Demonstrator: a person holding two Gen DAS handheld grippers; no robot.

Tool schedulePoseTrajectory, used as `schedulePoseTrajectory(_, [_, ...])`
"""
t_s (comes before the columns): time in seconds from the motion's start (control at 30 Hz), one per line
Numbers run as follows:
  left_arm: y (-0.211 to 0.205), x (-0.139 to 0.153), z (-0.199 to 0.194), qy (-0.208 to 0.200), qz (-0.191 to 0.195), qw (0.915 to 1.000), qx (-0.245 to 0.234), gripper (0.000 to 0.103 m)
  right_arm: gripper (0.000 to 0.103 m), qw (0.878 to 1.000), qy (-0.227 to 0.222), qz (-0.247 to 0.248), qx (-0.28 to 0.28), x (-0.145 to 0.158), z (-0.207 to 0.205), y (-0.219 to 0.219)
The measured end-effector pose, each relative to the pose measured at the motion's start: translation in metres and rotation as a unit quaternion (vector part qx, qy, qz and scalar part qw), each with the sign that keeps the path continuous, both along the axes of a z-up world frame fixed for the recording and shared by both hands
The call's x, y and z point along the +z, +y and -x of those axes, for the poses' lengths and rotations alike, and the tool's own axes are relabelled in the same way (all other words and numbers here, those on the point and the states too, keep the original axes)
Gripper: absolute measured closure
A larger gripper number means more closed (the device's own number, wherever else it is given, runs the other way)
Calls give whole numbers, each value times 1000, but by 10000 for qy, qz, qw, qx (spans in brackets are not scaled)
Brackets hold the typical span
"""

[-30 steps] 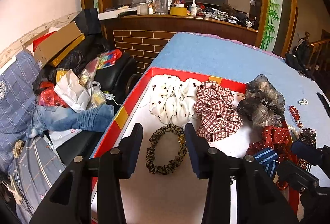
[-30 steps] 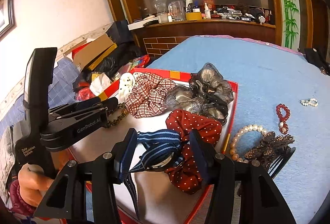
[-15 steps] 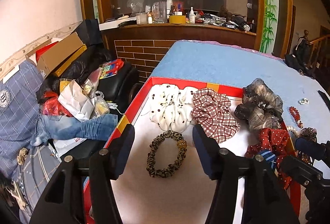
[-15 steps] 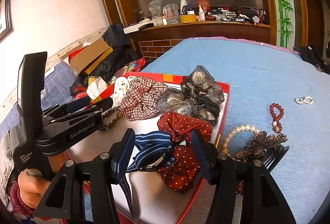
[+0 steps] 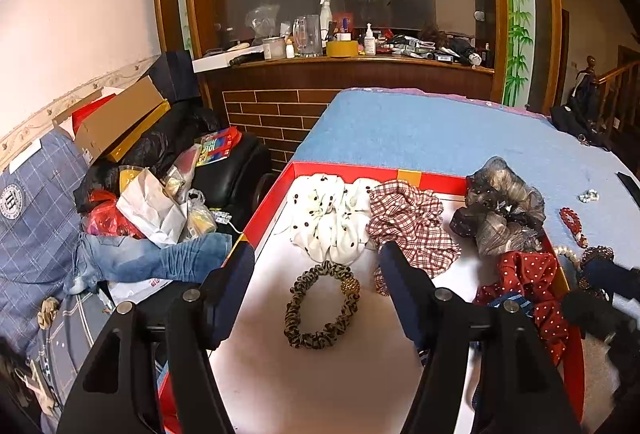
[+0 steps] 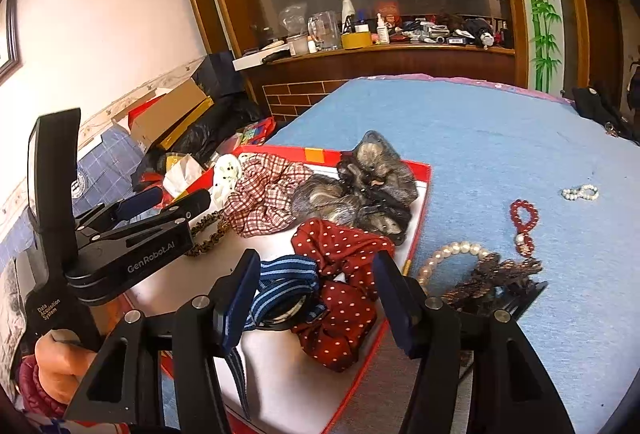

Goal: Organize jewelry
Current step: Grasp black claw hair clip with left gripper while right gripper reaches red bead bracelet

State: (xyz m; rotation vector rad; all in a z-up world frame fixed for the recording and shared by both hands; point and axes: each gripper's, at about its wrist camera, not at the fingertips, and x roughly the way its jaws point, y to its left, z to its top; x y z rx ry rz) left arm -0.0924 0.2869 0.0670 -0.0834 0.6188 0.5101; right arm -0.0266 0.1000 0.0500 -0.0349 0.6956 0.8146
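A red-rimmed tray (image 5: 340,168) with a white floor lies on the blue cloth. A leopard-print hair tie (image 5: 322,308) rests flat in it. My left gripper (image 5: 318,258) hovers over the tie with its jaws opening, the pads clear of it. Behind lie a white dotted scrunchie (image 5: 328,218), a plaid one (image 5: 408,222) and a grey-black one (image 5: 500,210). My right gripper (image 6: 316,262) stands open above a blue striped scrunchie (image 6: 288,278) and a red dotted scrunchie (image 6: 344,274), gripping neither.
On the cloth right of the tray lie a pearl bracelet (image 6: 452,250), a brown hair clip (image 6: 496,274), a red bead bracelet (image 6: 524,218) and a small pearl piece (image 6: 580,192). Clothes and bags are piled left of the tray (image 5: 152,218). A cluttered wooden counter (image 5: 360,58) stands behind.
The left gripper's fingers have spread apart from the leopard hair tie, which stays flat on the tray. The right gripper has hardly changed.
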Motion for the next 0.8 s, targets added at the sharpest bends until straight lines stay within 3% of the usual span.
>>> schedulePoseTrajectory(0.13, [-3, 3, 2, -121, -9, 9999, -69, 38, 40, 9993, -143, -177, -310, 10, -6, -30])
schedulePoseTrajectory(0.27, [-8, 5, 3, -203, -32, 9996, -178, 38, 38, 9939, -273, -274, -1032, 17, -23, -86])
schedulePoseTrajectory(0.4, [-18, 11, 6, -231, -54, 9993, -295, 38, 37, 9830, -71, -192, -1826, 8, -45, -150])
schedulePoseTrajectory(0.5, [-36, 16, 6, -164, 285, 9972, -672, 38, 37, 9747, 171, -183, -2222, -3, -53, -186])
schedulePoseTrajectory(0.6, [-65, 17, -1, 8, 690, 9896, -1260, 38, 37, 9706, 418, -288, -2354, -9, -56, -208])
schedulePoseTrajectory(0.8, [-133, 14, -29, 488, 908, 9674, -2315, 39, 37, 9743, 521, -435, -2148, -8, -52, -211])
